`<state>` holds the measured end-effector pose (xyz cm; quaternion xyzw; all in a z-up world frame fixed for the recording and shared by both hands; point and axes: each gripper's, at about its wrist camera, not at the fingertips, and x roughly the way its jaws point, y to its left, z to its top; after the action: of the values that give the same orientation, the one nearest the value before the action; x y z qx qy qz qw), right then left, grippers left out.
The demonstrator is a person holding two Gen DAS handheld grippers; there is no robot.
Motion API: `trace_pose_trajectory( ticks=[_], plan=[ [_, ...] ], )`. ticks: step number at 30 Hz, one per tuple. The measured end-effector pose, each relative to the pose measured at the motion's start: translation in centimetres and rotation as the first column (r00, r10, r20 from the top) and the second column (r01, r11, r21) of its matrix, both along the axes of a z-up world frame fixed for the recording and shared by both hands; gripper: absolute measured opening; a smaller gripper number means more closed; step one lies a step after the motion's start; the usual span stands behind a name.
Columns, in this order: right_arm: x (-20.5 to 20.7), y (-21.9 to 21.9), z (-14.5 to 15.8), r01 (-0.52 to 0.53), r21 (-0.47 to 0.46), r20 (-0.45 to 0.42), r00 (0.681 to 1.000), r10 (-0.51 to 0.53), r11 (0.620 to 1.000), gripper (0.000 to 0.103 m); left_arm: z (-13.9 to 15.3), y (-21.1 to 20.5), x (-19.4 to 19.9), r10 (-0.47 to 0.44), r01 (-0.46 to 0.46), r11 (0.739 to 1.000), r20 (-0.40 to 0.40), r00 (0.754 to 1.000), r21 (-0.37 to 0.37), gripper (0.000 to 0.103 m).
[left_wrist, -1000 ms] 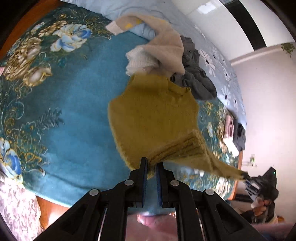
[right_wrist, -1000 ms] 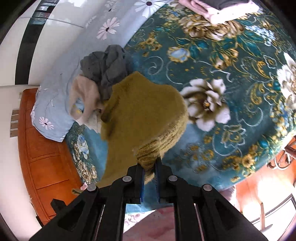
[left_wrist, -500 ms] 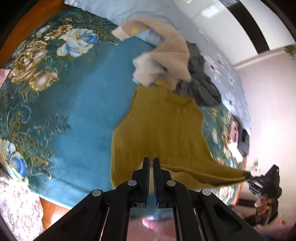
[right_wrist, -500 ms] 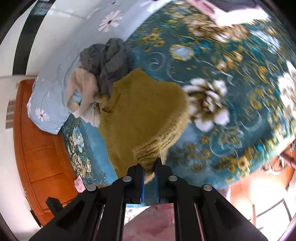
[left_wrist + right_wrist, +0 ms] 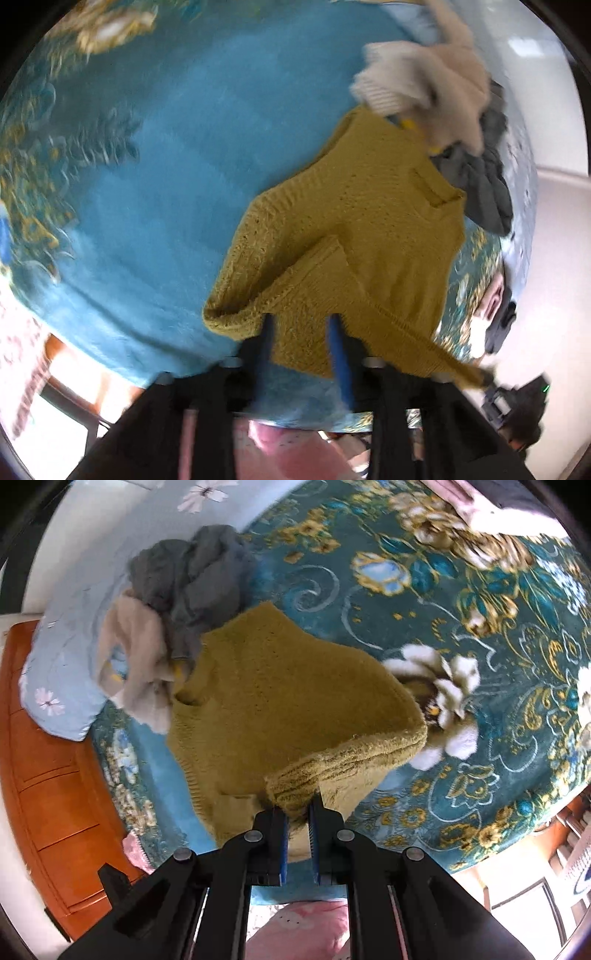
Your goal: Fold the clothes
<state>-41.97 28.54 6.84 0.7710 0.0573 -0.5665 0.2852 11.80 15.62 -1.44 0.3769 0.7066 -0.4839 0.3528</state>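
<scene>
Mustard sweater (image 5: 369, 229) on teal floral bedspread (image 5: 177, 155) (wooden headboard (image 5: 48, 775) beside)

Left gripper (image 5: 301, 328) with matte black fingers, blue pads (image 5: 338, 354), round silver screws, right gripper (image 5: 297, 810) the same, black linkage arms, ribbed blue pad faces

Mustard-yellow sweater (image 5: 369, 236) on teal floral bedspread (image 5: 177, 155), beside grey (image 5: 188, 579) and beige garments (image 5: 428, 81)

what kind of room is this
Most likely a bedroom. The clothes lie on a bed under a teal floral blanket, with a pale blue flowered pillow at one end, beside an orange wooden headboard or cabinet. A mustard sweater is spread for folding.
</scene>
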Motion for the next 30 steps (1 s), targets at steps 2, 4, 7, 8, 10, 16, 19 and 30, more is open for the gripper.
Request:
trace_pose_trajectory(
  ticks=[2, 4, 7, 8, 10, 16, 19, 30],
  plan=[
    [-0.1, 0.7, -0.9, 0.018, 0.028, 0.01, 1.0, -0.018, 0.999, 0.01, -1.3, -0.6, -0.8, 0.005, -0.005, 1.0, 0.004, 1.0, 0.001, 0.044],
    [-0.2, 1.4, -1.4, 0.026, 0.046, 0.01, 1.0, -0.026, 0.999, 0.01, -2.4, -1.2, -1.9, -0.012, 0.012, 1.0, 0.004, 1.0, -0.009, 0.051],
    [-0.3, 2.4, -1.5, 0.036, 0.069, 0.003, 0.999, -0.036, 0.997, 0.01, -4.4, -2.2, -4.4, -0.072, 0.072, 0.997, 0.005, 0.997, -0.031, 0.059],
    [-0.4, 2.6, -1.5, 0.041, 0.076, 0.003, 0.999, -0.042, 0.996, 0.01, -5.2, -2.4, -5.4, -0.103, 0.103, 0.994, 0.001, 0.995, -0.03, 0.061],
    [-0.5, 3.0, -1.5, 0.053, 0.088, 0.004, 0.999, -0.054, 0.995, 0.01, -6.5, -2.6, -7.0, -0.164, 0.164, 0.986, 0.014, 0.986, -0.025, 0.063],
    [-0.6, 2.9, -1.6, 0.059, 0.107, 0.004, 0.998, -0.06, 0.993, 0.01, -9.1, -1.8, -10.1, -0.285, 0.285, 0.959, 0.045, 0.957, 0.006, 0.064],
    [-0.6, 2.4, -1.9, 0.054, 0.11, 0.007, 0.998, -0.055, 0.992, 0.01, -8.7, -1.2, -10.2, -0.31, 0.31, 0.951, 0.05, 0.95, -0.005, 0.039],
    [-2.0, -2.7, -2.0, 0.049, 0.043, 0.012, 0.999, -0.049, 0.998, 0.01, -0.9, -3.4, -7.2, -0.246, 0.239, 0.936, 0.007, 0.969, -0.259, 0.01]
  ],
)
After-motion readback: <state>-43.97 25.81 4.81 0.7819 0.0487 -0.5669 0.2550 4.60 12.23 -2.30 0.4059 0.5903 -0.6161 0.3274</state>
